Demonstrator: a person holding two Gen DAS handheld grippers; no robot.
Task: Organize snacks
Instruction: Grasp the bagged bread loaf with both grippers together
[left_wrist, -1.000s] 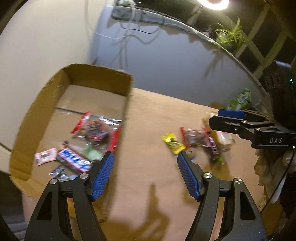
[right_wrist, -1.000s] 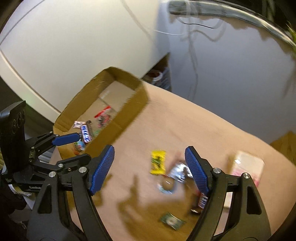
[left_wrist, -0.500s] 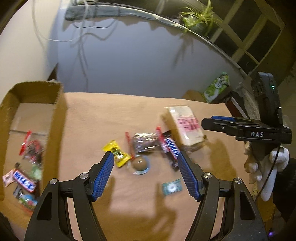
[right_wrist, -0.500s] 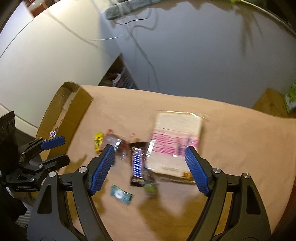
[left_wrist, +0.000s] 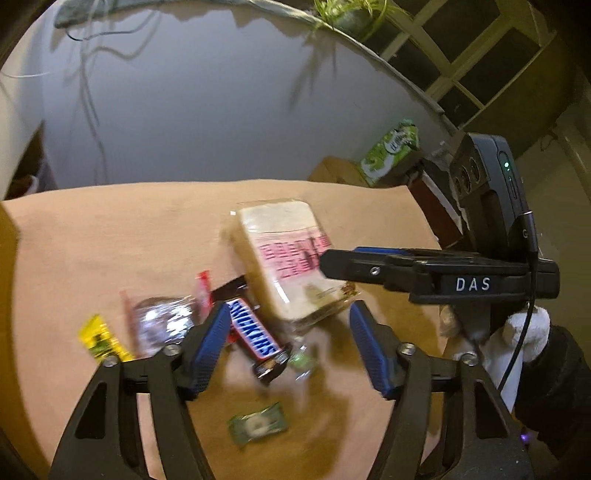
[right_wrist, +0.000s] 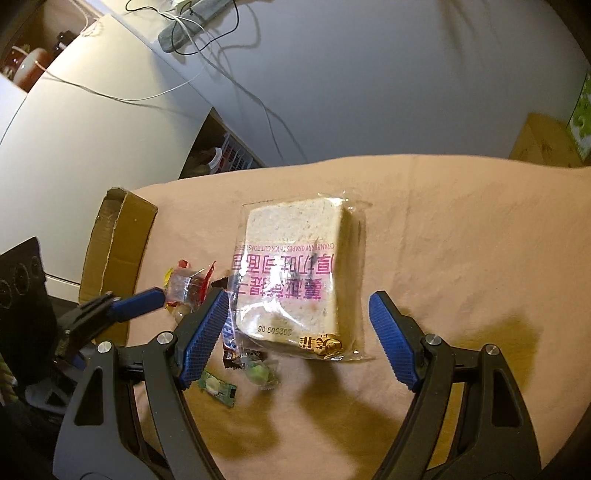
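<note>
A bench (right_wrist: 461, 240) covered in peach-coloured cloth carried a loose cluster of snacks that had not yet been put away. The largest was a clear-wrapped pack of sliced toast bread (right_wrist: 295, 273) with pink lettering, lying flat near the middle. Just beside it, on its left in the right wrist view, lay a Snickers bar (left_wrist: 255, 334), a crinkled clear-and-red wrapped sweet (left_wrist: 162, 321), a yellow wrapped candy (left_wrist: 99, 338), a small round green candy (right_wrist: 258, 373) and a flat green sachet (left_wrist: 258, 426). A cardboard box (right_wrist: 118, 258) stood at the bench's left edge; its inside was not visible, so what it already held could not be told. The left gripper (left_wrist: 286, 341) hovered over the Snickers bar, its fingers closing from a moderate spread with nothing pressed between them. The right gripper (right_wrist: 295, 332) hung over the near end of the bread pack, fingers wide and gripping nothing. Judged from this, sorting was still mid-way: at least six items remained outside the box.
</note>
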